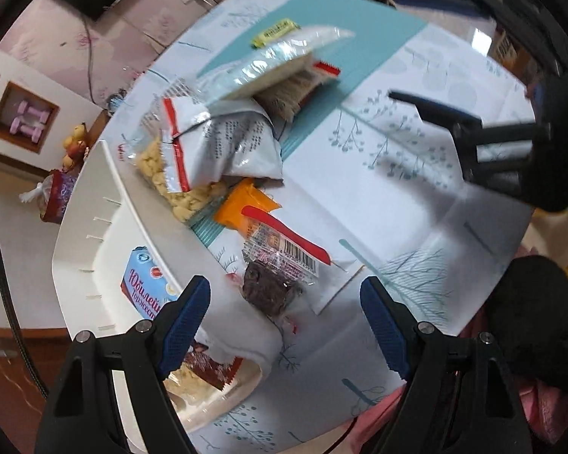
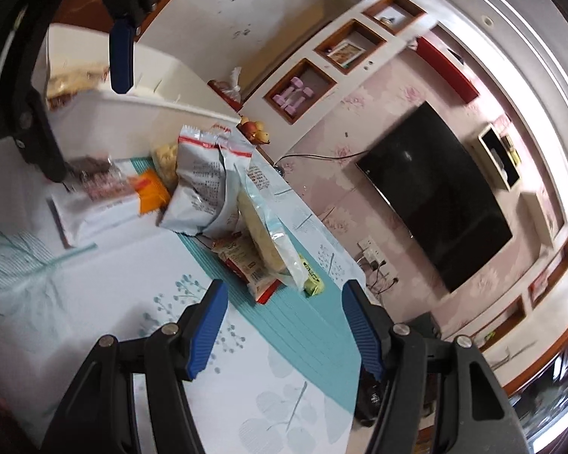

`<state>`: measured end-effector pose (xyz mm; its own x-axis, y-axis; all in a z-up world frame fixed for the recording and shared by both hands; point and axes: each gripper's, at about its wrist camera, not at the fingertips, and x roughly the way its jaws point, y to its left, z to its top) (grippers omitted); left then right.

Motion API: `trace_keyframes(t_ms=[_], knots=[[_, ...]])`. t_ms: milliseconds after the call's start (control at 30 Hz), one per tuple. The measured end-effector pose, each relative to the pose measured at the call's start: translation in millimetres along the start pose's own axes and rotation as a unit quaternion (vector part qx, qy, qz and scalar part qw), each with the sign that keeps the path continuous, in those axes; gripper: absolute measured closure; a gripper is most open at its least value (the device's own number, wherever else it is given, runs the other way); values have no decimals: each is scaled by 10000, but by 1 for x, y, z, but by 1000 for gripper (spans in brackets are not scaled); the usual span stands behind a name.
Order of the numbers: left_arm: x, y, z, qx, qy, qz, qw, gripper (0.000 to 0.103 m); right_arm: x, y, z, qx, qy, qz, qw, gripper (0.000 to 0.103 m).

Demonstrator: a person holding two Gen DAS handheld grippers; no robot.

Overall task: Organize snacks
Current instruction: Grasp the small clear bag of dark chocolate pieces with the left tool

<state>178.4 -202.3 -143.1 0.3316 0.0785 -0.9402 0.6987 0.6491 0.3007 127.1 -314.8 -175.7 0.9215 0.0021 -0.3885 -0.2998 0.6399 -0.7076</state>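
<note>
**Snacks heaped on the bench beside the bin**

In the left wrist view the left tool point(image 1: 284, 321) hangs over the bench point(image 1: 397, 196), its tips standing apart with a brownie pack point(image 1: 270, 289) just ahead between them. Left of that tool stands the bin point(image 1: 91, 249), with a biscuit pack point(image 1: 147, 287) lying in it. Further ahead lies a wafer pack point(image 1: 246, 208), and beyond it a heap: a bag of puffs point(image 1: 178, 189) against the bin's wall, a pouch point(image 1: 238, 143) on top of it. The right tool point(image 1: 435, 109) hovers to the right, well apart from the heap.
</note>
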Motion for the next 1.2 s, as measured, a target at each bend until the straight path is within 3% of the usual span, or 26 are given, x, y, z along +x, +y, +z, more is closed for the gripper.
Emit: trace_keyframes(t_ms=[200,667,800,900,1000,1067,1200], knots=[[20,4,12,209,347,-28,9992,22,27,3,-4,-248,13,45,9997,40],[58,9,33,323,1030,-28,9942,22,71,-7,-5,42,128,179,9997,41],[65,12,35,258,1131,-92,9932,23,76,-7,-5,43,89,259,9996,59],[66,14,38,257,1115,-204,9932,29,77,-7,-5,63,78,267,9996,64],[66,15,40,221,1115,-354,9929,40,76,-10,-6,129,39,232,9996,77],[65,14,40,151,1119,-497,9924,54,77,-14,-6,205,26,233,9995,79],[63,18,38,65,1082,-517,9928,62,77,-16,-5,219,36,274,9994,82]])
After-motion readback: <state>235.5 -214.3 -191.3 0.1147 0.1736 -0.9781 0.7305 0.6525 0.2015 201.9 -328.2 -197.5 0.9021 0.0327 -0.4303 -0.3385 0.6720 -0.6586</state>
